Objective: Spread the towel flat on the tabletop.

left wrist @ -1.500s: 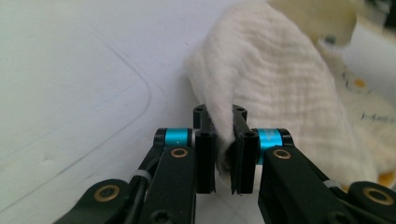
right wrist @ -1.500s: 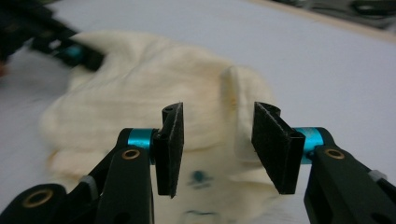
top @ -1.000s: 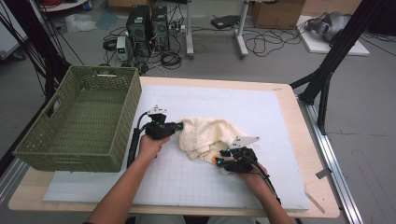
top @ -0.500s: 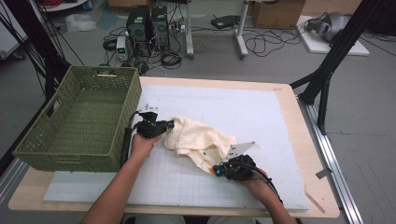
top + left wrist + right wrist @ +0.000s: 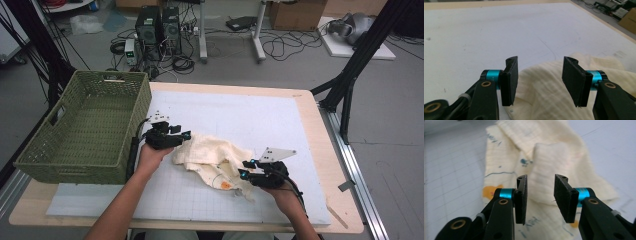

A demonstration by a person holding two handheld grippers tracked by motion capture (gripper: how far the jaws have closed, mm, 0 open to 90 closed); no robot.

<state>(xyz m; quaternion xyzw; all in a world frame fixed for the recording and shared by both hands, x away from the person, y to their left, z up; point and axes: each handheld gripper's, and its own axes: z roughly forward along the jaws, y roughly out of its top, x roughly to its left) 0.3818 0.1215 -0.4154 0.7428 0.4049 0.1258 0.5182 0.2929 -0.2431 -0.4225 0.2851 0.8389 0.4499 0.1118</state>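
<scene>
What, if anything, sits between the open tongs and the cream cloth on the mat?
Nothing visible does. The left tongs are open with the crumpled cream cloth directly between and beneath the jaws. The right tongs are open just over a fold of the same cloth.

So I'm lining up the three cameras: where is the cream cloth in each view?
High view: the cream cloth lies crumpled at the middle of the white mat, between the two tongs.
Left gripper view: lower right, under and beyond the open jaws.
Right gripper view: centre, running from the top down behind the open jaws.
Shared landmark: the white mat under the cloth.
</scene>
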